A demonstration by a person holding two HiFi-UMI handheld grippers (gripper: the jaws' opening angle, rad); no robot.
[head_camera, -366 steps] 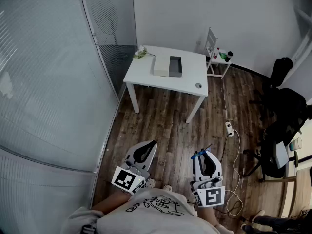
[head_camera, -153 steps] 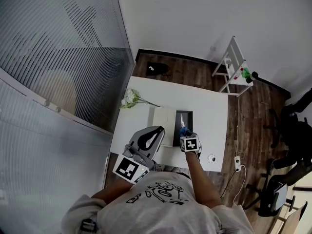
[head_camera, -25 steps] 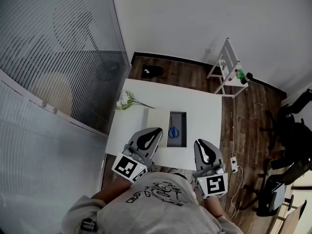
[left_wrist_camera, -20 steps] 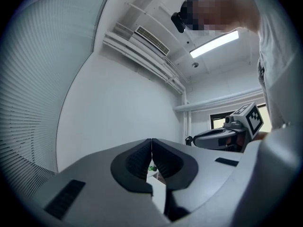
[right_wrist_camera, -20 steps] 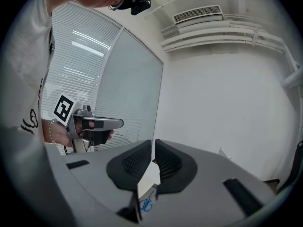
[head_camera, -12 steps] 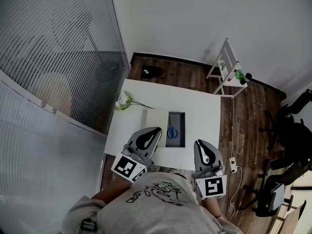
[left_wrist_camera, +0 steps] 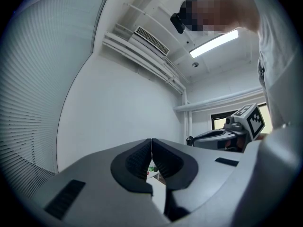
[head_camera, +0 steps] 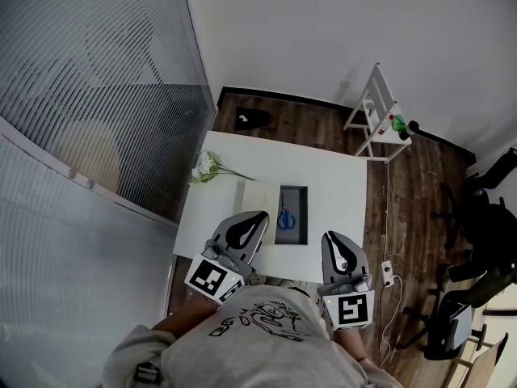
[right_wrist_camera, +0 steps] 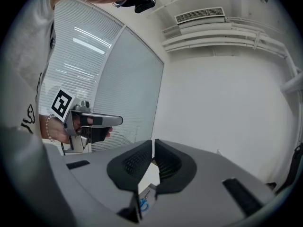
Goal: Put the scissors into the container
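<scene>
The blue-handled scissors point(head_camera: 285, 219) lie inside the dark grey container point(head_camera: 300, 231) on the white table point(head_camera: 339, 188). In the right gripper view the scissors point(right_wrist_camera: 143, 205) show through the slit below the jaws. Both grippers are held near the table's front edge, pulled back from the container. My left gripper point(head_camera: 258, 214) is shut and empty, just left of the container; its pads point(left_wrist_camera: 142, 161) meet with nothing between them. My right gripper point(head_camera: 329, 235) is to the container's right, also shut and empty, with its jaws point(right_wrist_camera: 153, 142) closed.
A white lid or box point(head_camera: 260, 199) lies against the container's left side, and flowers point(head_camera: 206, 168) lie at the table's left end. A white rack with bottles point(head_camera: 380, 111), a power strip point(head_camera: 386, 267), a black chair point(head_camera: 485, 225) and a glass partition point(head_camera: 97, 95) surround the table.
About six seconds ago my right gripper held the scissors over the container. Now they lie inside it and the right gripper is drawn back, empty. Nothing has visibly moved in the last second.
</scene>
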